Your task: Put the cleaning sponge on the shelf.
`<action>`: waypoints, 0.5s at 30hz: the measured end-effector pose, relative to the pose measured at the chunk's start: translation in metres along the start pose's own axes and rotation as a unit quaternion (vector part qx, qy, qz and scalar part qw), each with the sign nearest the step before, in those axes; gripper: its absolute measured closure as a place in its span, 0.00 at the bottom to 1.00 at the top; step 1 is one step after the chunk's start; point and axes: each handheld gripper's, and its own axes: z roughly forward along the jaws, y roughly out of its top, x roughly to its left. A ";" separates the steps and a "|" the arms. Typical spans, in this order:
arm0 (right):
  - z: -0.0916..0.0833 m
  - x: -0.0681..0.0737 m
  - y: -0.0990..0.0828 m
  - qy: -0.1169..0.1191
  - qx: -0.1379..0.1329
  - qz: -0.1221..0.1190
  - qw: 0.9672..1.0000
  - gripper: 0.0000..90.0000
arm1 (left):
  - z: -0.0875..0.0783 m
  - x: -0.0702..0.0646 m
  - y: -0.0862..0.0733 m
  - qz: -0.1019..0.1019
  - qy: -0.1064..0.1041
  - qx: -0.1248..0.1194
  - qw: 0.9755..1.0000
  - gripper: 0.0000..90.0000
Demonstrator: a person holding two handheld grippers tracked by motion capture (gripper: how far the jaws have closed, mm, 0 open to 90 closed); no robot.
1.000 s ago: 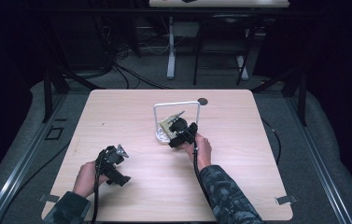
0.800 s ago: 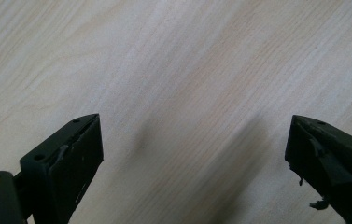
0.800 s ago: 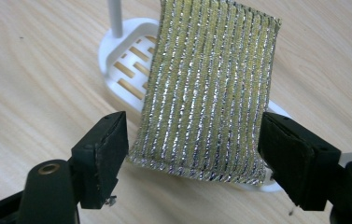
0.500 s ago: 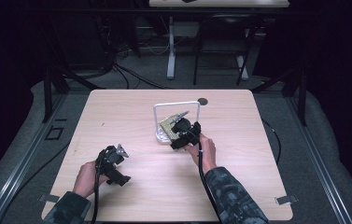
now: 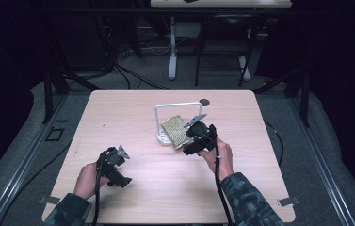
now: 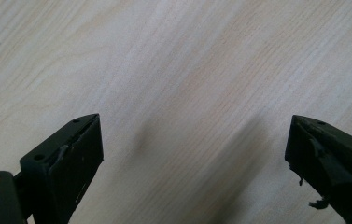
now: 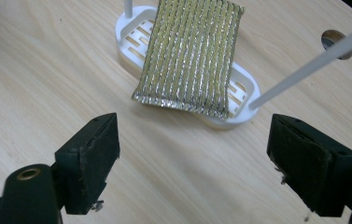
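A gold-and-silver ribbed sponge [image 7: 190,56] lies tilted on a white slotted tray [image 7: 241,100], overhanging the tray's near rim. In the high view the sponge [image 5: 174,129] is at the table's middle, under a white wire frame [image 5: 177,105]. My right gripper [image 7: 194,158] hovers just short of it. Its jaws have just been opening and stand apart with nothing between them. The high view has this gripper [image 5: 188,139] just right of the sponge. My left gripper [image 5: 118,172] rests low at the front left, open over bare wood [image 6: 194,158].
A slanting white rod [image 7: 313,63] of the frame crosses the right gripper view at upper right. A small dark hole [image 5: 205,101] sits in the light wooden table [image 5: 133,117] behind the frame. Dark floor, cables and another table's legs lie beyond the far edge.
The right gripper has pulled back from the sponge, rightward and toward the person, with its jaws wider apart. The sponge stays on the tray. The left hand has not moved.
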 end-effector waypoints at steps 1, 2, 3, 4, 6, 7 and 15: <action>-0.006 -0.001 -0.005 -0.003 -0.004 0.000 1.000 0.17 | 0.000 0.000 0.000 0.001 -0.002 0.000 1.000 0.05; -0.009 -0.002 -0.008 -0.003 -0.003 -0.002 1.000 0.17 | 0.000 0.000 0.000 0.000 -0.002 -0.001 1.000 0.05; -0.009 -0.002 -0.008 -0.003 -0.003 -0.002 1.000 0.17 | 0.000 0.000 0.000 0.001 -0.001 -0.001 1.000 0.05; -0.011 -0.002 -0.011 -0.004 -0.003 -0.002 1.000 0.17 | 0.000 0.000 0.000 0.001 -0.001 -0.001 1.000 0.05; -0.017 -0.004 -0.020 -0.005 0.001 0.001 1.000 0.17 | 0.000 0.000 0.000 0.001 -0.001 -0.001 1.000 0.05; -0.019 -0.005 -0.024 -0.005 0.002 0.002 1.000 0.16 | 0.000 0.000 0.000 0.001 -0.001 -0.001 1.000 0.05; -0.033 -0.015 -0.049 -0.011 0.004 0.017 1.000 0.15 | 0.000 -0.001 0.000 0.002 0.000 -0.001 1.000 0.05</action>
